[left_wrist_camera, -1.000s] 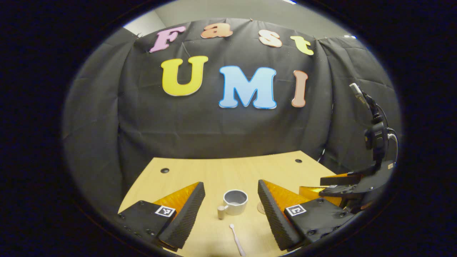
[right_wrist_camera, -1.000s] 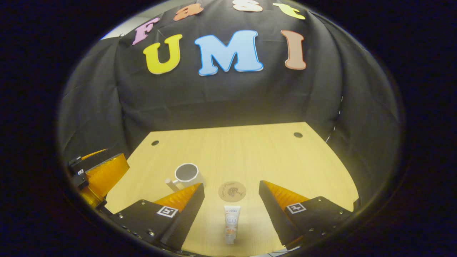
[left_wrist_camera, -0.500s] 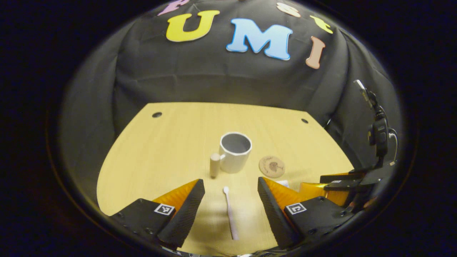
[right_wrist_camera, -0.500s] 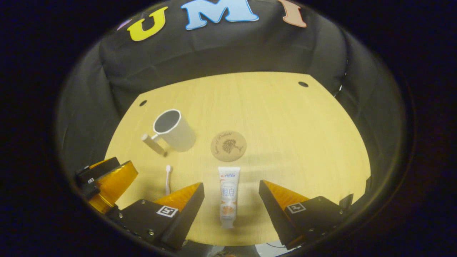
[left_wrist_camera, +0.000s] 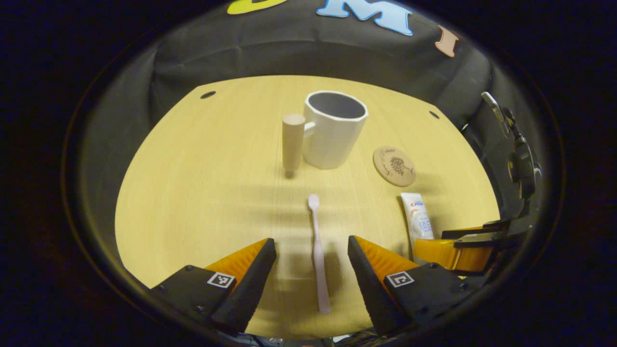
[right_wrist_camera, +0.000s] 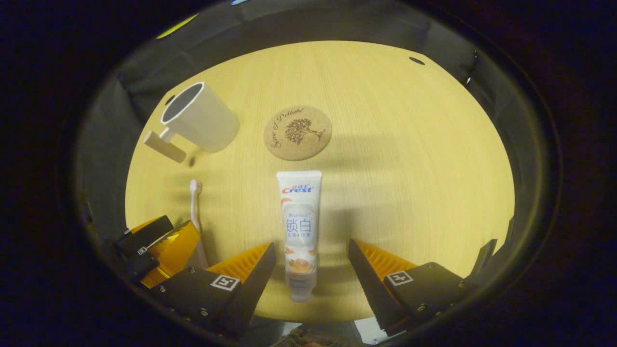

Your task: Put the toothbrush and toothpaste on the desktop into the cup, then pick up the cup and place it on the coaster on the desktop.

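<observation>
Slim pink toothbrush lies flat between left gripper fingers, spread wide, holding nothing. White toothpaste tube likewise straddled by right gripper, agape, empty. Both lined up for pinching. White faceted cup upright beyond; round cork coaster beside it on pale wood surface.

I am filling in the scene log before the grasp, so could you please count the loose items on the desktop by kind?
Cup: 1
Toothbrush: 1
Toothpaste tube: 1
Coaster: 1
Total: 4
</observation>
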A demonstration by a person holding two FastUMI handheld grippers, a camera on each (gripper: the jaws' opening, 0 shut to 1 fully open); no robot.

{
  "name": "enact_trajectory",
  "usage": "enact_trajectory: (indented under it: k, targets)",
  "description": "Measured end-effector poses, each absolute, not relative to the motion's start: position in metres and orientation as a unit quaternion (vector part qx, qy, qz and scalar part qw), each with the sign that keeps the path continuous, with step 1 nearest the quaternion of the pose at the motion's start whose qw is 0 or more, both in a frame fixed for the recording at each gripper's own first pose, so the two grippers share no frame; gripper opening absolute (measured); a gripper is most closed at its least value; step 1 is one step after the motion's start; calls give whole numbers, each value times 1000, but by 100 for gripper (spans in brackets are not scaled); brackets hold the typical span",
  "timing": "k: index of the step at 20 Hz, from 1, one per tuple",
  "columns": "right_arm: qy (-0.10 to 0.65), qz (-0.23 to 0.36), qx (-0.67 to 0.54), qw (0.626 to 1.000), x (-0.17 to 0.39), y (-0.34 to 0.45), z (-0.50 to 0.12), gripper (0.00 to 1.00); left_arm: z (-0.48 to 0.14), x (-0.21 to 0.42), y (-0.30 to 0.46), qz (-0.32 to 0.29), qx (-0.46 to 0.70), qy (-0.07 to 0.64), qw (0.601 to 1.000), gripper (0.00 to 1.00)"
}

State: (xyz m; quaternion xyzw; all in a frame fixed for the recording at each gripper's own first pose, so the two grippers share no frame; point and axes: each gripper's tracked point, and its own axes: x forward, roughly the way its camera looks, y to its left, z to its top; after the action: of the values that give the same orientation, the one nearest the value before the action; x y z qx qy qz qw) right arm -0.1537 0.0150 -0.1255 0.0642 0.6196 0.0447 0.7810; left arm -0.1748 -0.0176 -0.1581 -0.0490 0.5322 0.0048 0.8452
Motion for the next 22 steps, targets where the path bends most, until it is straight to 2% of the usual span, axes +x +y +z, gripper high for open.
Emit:
enact_trajectory:
  k: [3,4,5,6,11,12,14,16,17,18,19,21,22]
  targets:
    - [631,40,51,773,-156,14,-136,95,-163,-184,-14,16,-41,554,831,96]
    - [630,39,47,774,-154,14,-135,94,-168,-181,-12,16,-32,553,832,99]
    - [633,37,40,772,-157,12,-137,93,-168,-182,-11,17,-24,556,830,93]
    - [635,34,33,771,-157,12,-137,93,-169,-183,-9,18,-10,561,828,100]
    - [651,32,6,759,-166,14,-141,96,-176,-177,-17,18,3,550,835,92]
    - [653,29,11,756,-167,13,-141,96,-176,-178,-16,16,6,553,833,95]
    - [658,27,12,753,-167,14,-141,93,-177,-177,-16,19,6,561,827,95]
    - [663,25,10,748,-167,15,-140,95,-176,-172,-14,25,2,559,829,93]
    - [668,25,8,744,-167,17,-141,94,-176,-170,-13,24,0,556,831,81]
    - [671,26,6,741,-167,19,-141,84,-179,-171,-12,22,1,556,831,72]
    - [673,26,10,739,-166,20,-139,83,-179,-169,-11,23,2,554,832,63]
    - [677,14,22,735,-167,22,-145,54,-177,-169,-11,20,-1,556,831,47]
    - [679,14,20,734,-165,22,-145,40,-175,-167,-8,20,7,551,834,36]
